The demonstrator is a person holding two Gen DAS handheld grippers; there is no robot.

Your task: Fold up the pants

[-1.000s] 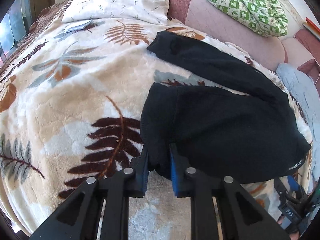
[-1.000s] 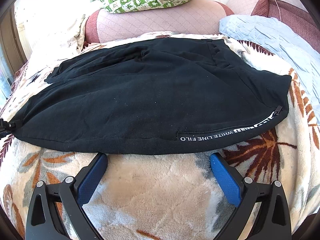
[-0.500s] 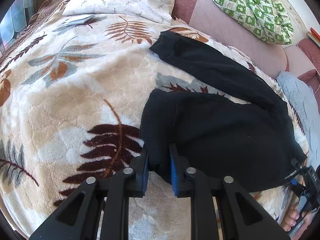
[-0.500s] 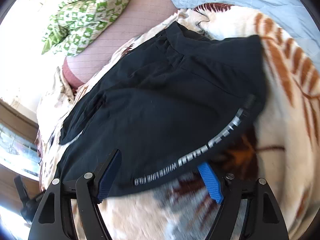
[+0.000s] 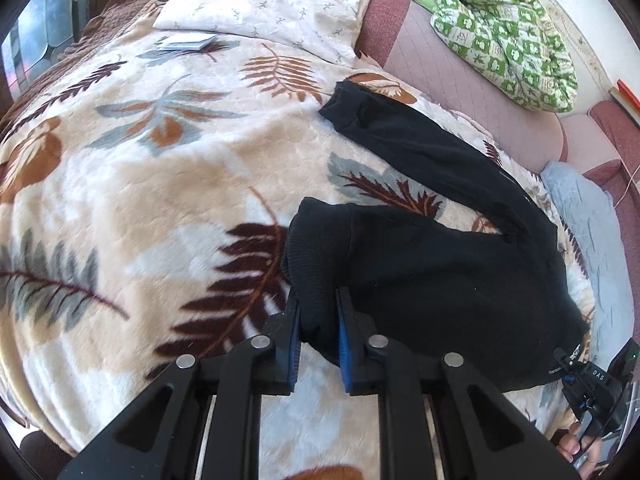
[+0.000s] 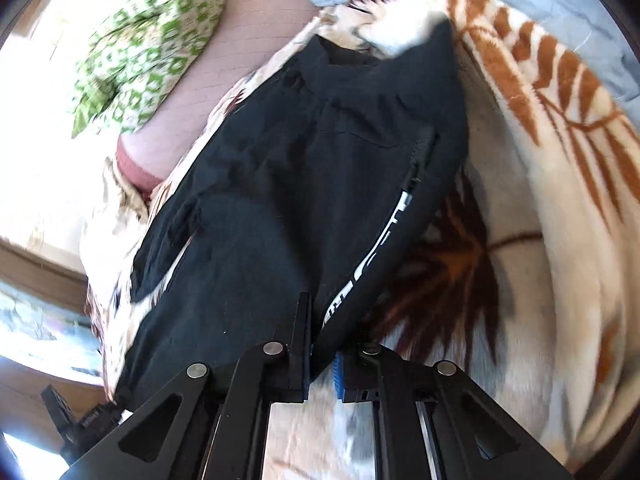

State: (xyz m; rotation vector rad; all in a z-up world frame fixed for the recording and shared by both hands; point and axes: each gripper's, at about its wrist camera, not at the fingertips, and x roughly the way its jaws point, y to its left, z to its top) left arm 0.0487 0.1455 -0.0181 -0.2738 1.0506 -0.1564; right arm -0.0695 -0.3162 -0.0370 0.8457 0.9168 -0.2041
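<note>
Black pants [image 5: 432,280] lie on a leaf-patterned blanket [image 5: 160,200], legs spread in a V. My left gripper [image 5: 318,312] is shut on the ribbed cuff [image 5: 304,256] of the near leg. The far leg [image 5: 420,148] lies flat toward the bolster. In the right wrist view my right gripper [image 6: 322,340] is shut on the side edge of the pants [image 6: 280,200], beside the white lettered stripe [image 6: 368,260]. The right gripper also shows at the lower right of the left wrist view [image 5: 592,384].
A pink bolster [image 5: 460,80] with a green checked quilt [image 5: 508,24] runs along the back. A white pillow [image 5: 272,0] and a small booklet [image 5: 188,42] lie far left. A light blue cloth [image 5: 588,216] lies at the right.
My right gripper rolled sideways, moved onto the pants' striped edge and closed on it. My left gripper kept its hold on the cuff and shifted only slightly.
</note>
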